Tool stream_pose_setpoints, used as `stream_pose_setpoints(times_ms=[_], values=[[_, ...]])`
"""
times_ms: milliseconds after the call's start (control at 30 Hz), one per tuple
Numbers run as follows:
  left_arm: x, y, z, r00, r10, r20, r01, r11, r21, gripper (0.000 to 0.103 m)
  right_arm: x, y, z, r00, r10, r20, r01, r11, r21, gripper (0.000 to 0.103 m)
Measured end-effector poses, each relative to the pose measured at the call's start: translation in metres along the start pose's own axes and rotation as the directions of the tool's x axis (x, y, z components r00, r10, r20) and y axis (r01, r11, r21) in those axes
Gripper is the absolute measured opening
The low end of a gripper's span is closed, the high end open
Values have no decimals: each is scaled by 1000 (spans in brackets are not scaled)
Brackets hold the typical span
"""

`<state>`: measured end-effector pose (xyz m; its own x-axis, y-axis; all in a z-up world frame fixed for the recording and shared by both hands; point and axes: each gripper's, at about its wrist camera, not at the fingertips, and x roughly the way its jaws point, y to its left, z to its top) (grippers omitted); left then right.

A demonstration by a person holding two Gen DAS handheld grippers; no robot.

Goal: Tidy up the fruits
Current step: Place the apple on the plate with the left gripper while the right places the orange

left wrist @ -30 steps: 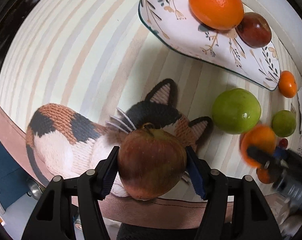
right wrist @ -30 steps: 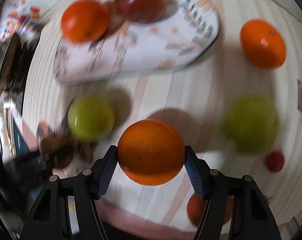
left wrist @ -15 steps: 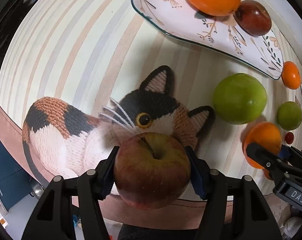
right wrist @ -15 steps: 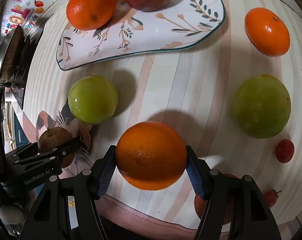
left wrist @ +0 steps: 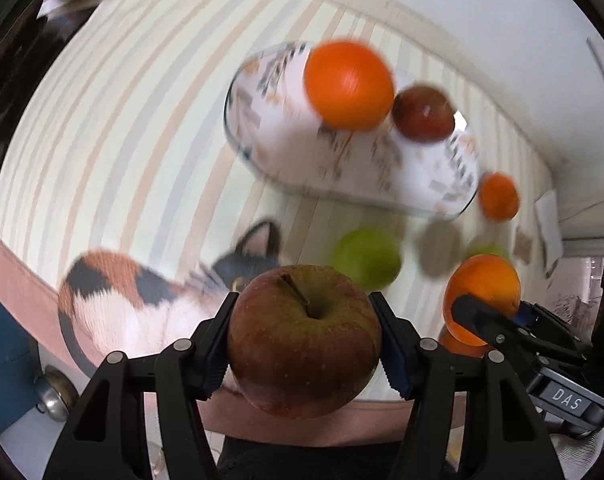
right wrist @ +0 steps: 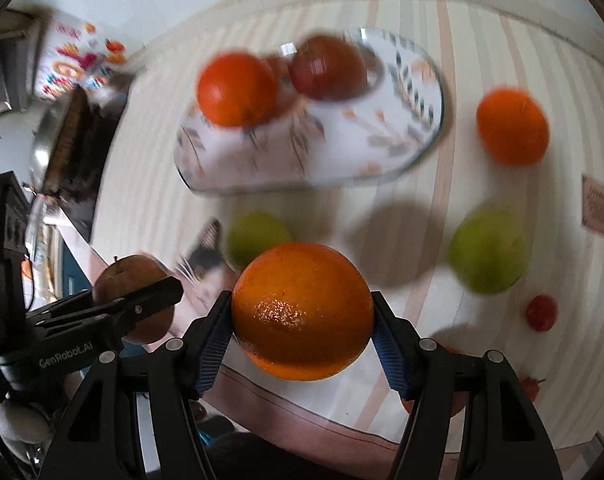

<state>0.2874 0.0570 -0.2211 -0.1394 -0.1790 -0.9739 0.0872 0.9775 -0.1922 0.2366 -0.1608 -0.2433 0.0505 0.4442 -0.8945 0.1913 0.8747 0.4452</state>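
My left gripper (left wrist: 304, 342) is shut on a red-green apple (left wrist: 304, 340), held above the cat picture on the striped cloth. My right gripper (right wrist: 302, 320) is shut on an orange (right wrist: 302, 312), also lifted; the orange also shows in the left wrist view (left wrist: 482, 292). A leaf-patterned plate (left wrist: 293, 152) (right wrist: 342, 152) farther off holds an orange (left wrist: 348, 84) (right wrist: 237, 88) and a dark red apple (left wrist: 422, 114) (right wrist: 328, 68). The left gripper and its apple show at the left of the right wrist view (right wrist: 133, 292).
Loose on the cloth: two green apples (right wrist: 488, 250) (right wrist: 255, 238), an orange (right wrist: 512, 126) right of the plate, and a small red fruit (right wrist: 542, 312). A metal pan (right wrist: 61, 140) stands at the far left. The table edge runs close below both grippers.
Both grippers have risen and pulled back with their fruit, so the plate and loose fruit now look smaller and farther away. Both views are blurred by motion.
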Motion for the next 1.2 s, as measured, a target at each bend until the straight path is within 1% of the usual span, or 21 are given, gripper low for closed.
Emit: stream_pose_setpoints(times_ms=[67,167,233,367,533,667,767,900,933,1000,1067,1100,1200], values=[[-10,-1,21,1000,7,22,-7,1000,4,60,-11,-1,15,999,7,34,-8,1000,8,68],[-7,-1,44,999,29,38,-29,1000,0,60,-16,-7,37,998,-13,63,11,1000,27,68],[-4,-4,59,998,45,35,-45,999,-5,60,-13,-13,54,997,-33,68,30,999,44,68],[15,3,93,998,66,-2,-66,998,-19,60,4,-31,84,996,-83,34,80,995,64,68],[37,11,118,996,74,-59,-76,996,-37,61,31,-40,103,991,-133,-16,134,989,57,68],[49,10,129,993,73,-88,-77,996,-41,61,47,-45,106,990,-137,-40,140,988,66,68],[53,8,132,991,79,-105,-83,996,-42,61,57,-45,105,991,-118,-61,123,989,79,68],[57,10,137,990,75,-118,-82,995,-58,61,63,-43,108,991,-115,-74,122,988,97,69],[59,11,138,991,74,-115,-83,993,-80,62,64,-43,110,991,-110,-74,118,988,103,71],[60,14,139,991,70,-116,-80,993,-89,64,59,-44,111,994,-92,-67,99,988,114,77],[58,17,137,993,47,-110,-57,994,-94,75,52,-42,112,994,-93,-57,99,989,114,87],[57,17,136,994,49,-99,-61,991,-121,78,48,-40,113,994,-98,-49,103,988,112,89],[46,14,132,995,64,-73,-72,991,-111,79,39,-36,113,994,-100,-42,104,989,105,92]])
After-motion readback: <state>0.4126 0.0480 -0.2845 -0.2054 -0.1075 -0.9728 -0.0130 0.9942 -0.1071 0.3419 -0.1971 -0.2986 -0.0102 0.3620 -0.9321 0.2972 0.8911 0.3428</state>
